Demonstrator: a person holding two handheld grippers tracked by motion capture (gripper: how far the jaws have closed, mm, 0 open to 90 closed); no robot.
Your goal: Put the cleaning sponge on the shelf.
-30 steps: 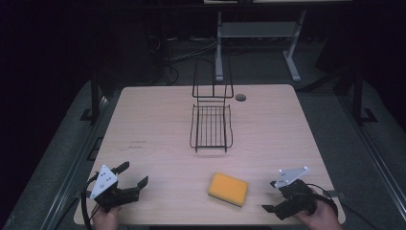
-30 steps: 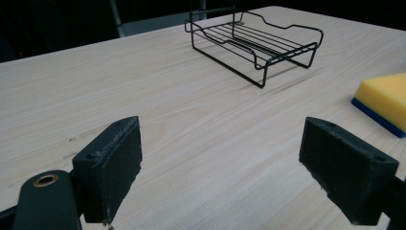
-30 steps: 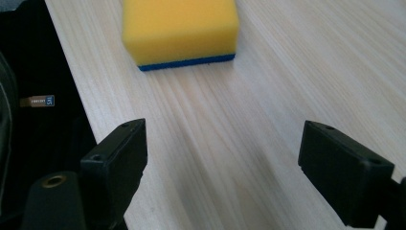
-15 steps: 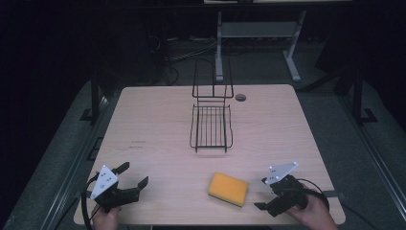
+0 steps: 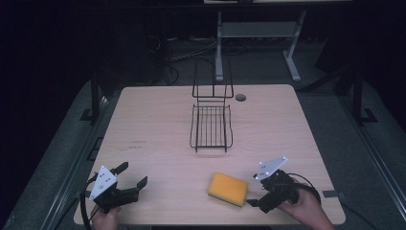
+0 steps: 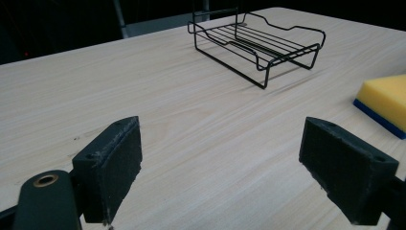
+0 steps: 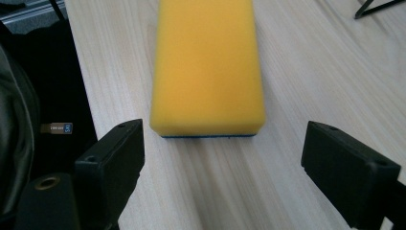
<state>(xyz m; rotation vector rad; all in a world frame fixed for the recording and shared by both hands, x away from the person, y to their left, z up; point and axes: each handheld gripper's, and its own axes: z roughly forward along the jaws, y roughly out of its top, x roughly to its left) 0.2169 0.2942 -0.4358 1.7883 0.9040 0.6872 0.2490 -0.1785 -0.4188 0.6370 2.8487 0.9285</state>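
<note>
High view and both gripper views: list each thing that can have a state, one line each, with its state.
Sponge: flat on the table, yellow side up, blue layer underneath, ungripped.
Wire rack: upright on the table, empty.
Left gripper: jaws open, holding nothing.
Right gripper: jaws open, aimed at the sponge's short end, not touching it.

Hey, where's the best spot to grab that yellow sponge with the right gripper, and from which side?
Probably across the sponge near its closest short end, coming in low along its length. It lies flat, and the right gripper already faces that end with jaws open wider than the sponge, so they should close on its two long sides.
</note>
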